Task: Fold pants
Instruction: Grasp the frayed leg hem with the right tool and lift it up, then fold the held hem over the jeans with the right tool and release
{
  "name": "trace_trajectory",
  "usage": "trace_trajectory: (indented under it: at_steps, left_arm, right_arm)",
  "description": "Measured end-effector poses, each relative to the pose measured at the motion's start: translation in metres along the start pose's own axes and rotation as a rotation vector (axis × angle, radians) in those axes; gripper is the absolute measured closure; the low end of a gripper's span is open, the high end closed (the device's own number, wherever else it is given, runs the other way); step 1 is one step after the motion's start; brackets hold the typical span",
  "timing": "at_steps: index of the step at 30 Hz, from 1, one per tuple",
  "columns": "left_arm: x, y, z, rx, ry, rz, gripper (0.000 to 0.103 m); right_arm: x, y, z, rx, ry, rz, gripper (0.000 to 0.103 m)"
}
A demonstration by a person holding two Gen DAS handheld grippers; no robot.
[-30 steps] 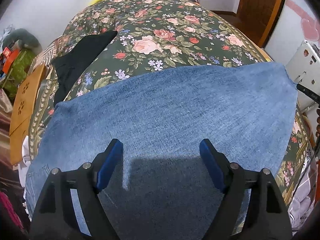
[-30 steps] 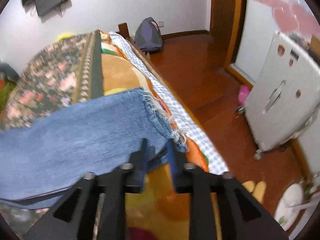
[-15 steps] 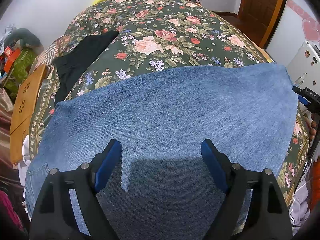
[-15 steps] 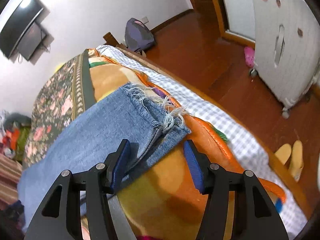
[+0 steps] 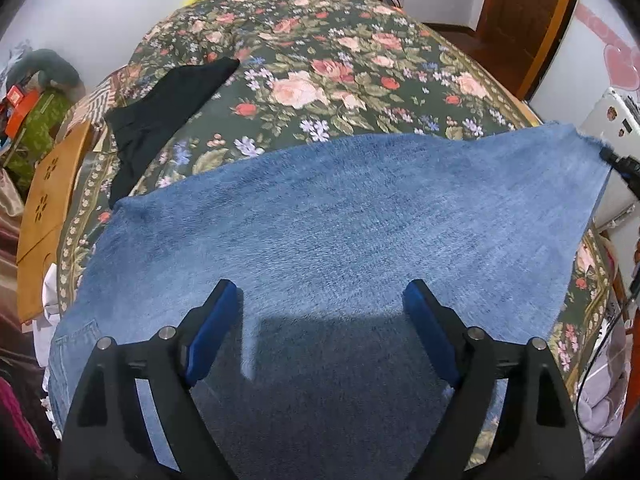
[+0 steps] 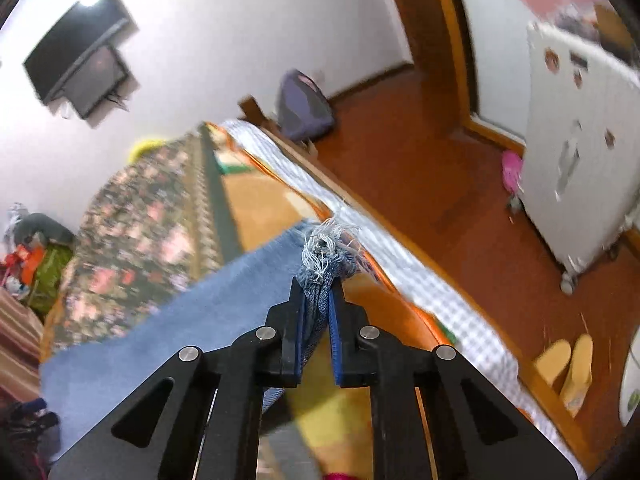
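Note:
Blue denim pants (image 5: 340,220) lie spread across the floral bedspread (image 5: 320,64). My left gripper (image 5: 322,300) is open and empty, hovering just above the middle of the denim. My right gripper (image 6: 318,284) is shut on the frayed leg hem (image 6: 326,246) at the bed's right edge and holds it lifted; the denim (image 6: 192,320) stretches away to the left. The right gripper's tip also shows in the left wrist view (image 5: 618,162) at the raised hem corner.
A black garment (image 5: 160,108) lies on the bed's far left. A wooden piece (image 5: 46,208) stands at the left edge. To the right of the bed are a wooden floor (image 6: 460,216), a white appliance (image 6: 580,152), slippers (image 6: 568,364) and a backpack (image 6: 302,108).
The right gripper opened, then closed on the frayed hem and lifted it. In the left wrist view the hem corner has risen. The left gripper stayed open and nearly still.

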State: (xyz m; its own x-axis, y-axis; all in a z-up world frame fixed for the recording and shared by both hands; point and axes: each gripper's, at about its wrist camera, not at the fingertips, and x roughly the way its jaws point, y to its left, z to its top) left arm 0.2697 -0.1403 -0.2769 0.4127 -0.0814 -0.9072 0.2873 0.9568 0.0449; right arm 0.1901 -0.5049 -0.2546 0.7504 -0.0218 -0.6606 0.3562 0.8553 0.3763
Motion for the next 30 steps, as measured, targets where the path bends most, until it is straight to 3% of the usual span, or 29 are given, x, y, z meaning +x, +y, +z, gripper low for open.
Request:
trace_trajectory:
  at_steps: [8, 15, 20, 25, 30]
  left_arm:
    - [-0.051, 0.009, -0.008, -0.019, -0.113, -0.017, 0.017]
    - [-0.090, 0.020, -0.023, -0.007, -0.206, -0.005, 0.017]
    - [-0.111, 0.033, -0.040, -0.008, -0.257, -0.023, 0.017]
    - [-0.121, 0.051, -0.056, -0.037, -0.281, -0.027, 0.017]
    - [-0.117, 0.074, -0.071, -0.107, -0.267, -0.029, 0.017]
  right_arm:
    - [-0.064, 0.080, 0.023, -0.166, -0.124, 0.140, 0.094]
    - [-0.093, 0.149, 0.010, -0.283, -0.153, 0.282, 0.094]
    - [-0.084, 0.204, -0.012, -0.383, -0.107, 0.367, 0.094]
    - [-0.062, 0.257, -0.051, -0.485, 0.012, 0.464, 0.094]
    - [-0.037, 0.292, -0.108, -0.643, 0.154, 0.490, 0.094]
